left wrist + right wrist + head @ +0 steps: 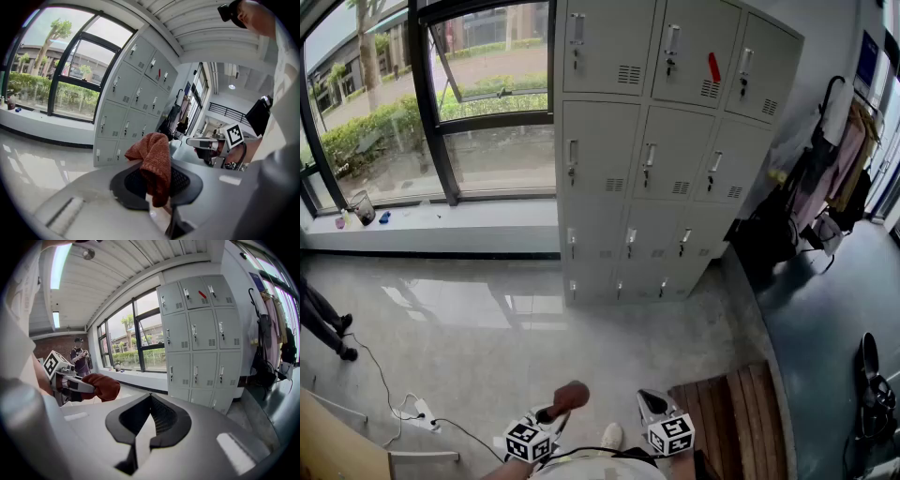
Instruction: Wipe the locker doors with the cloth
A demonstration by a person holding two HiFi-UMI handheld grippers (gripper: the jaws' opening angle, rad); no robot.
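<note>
The grey lockers [666, 150] stand ahead across the floor, three columns of doors, far from both grippers. A red-brown cloth [567, 398] is bunched at the tip of my left gripper [553, 412], low in the head view. The left gripper view shows the cloth [152, 161] draped between the jaws, which are shut on it, with the lockers [126, 108] beyond. My right gripper [652, 405] is beside it. In the right gripper view its jaws [150, 397] meet at the tips with nothing held, the lockers [197, 333] are to the right, and the cloth [101, 386] is to the left.
A red tag [713, 67] marks an upper locker door. Large windows [478, 103] and a low ledge [431, 225] run left of the lockers. Coats and bags [825, 178] hang at right. A wooden bench [731, 412] is near my feet. A power strip [417, 412] lies on the floor.
</note>
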